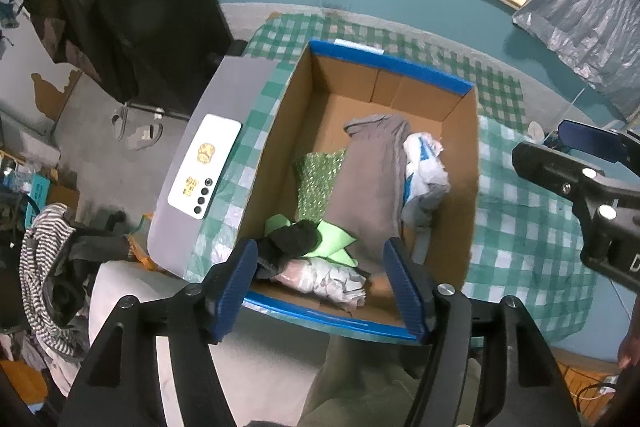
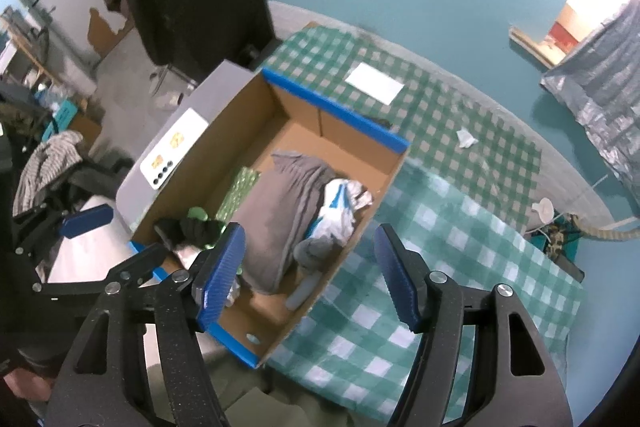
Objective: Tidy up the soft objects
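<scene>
Box, one, mid-frame, holds one grey cloth; no writing legible. Left gripper and right gripper gape wide, empty.

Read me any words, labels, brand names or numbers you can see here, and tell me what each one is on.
No text reads whole.
"D": one white letter, cut off by the picture's edge, on the right gripper's black body.
Phone: gold stickers on its white back, too blurred to read.
White and blue bag in the cardboard box: crumpled, no readable print.
White paper on the checked cloth: blank.
</scene>
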